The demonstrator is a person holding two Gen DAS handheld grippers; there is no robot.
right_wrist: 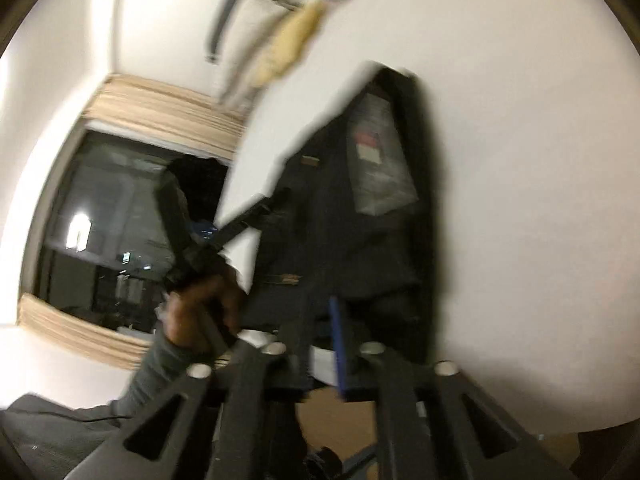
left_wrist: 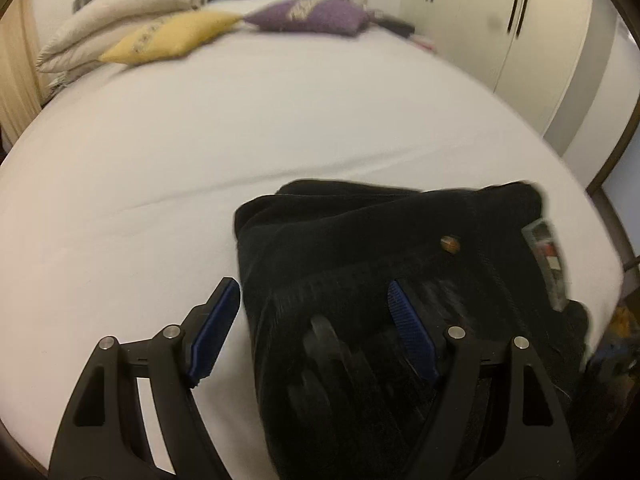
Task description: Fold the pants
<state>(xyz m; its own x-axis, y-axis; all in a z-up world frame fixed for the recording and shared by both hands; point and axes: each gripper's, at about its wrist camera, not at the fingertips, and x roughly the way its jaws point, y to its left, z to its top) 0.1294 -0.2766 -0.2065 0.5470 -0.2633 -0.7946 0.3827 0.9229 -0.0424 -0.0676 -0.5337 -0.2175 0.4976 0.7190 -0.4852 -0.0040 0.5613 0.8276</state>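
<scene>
Black pants [left_wrist: 384,248] lie bunched and partly folded on the white bed [left_wrist: 200,140], with a brass button and a plastic tag showing. My left gripper [left_wrist: 312,296] is open; its left pad is over the sheet, its right pad over the fabric at the pants' near left edge. In the blurred, tilted right wrist view the pants [right_wrist: 360,220] hang over the bed edge. My right gripper [right_wrist: 320,320] is narrowly closed on the pants' near edge. The left gripper also shows there, held by a hand [right_wrist: 196,308].
A yellow cushion [left_wrist: 172,36], a purple cushion [left_wrist: 312,14] and a folded beige duvet [left_wrist: 128,4] lie at the bed's far end. White wardrobe doors [left_wrist: 500,20] stand at the right. A dark window [right_wrist: 120,232] with beige curtains shows in the right wrist view.
</scene>
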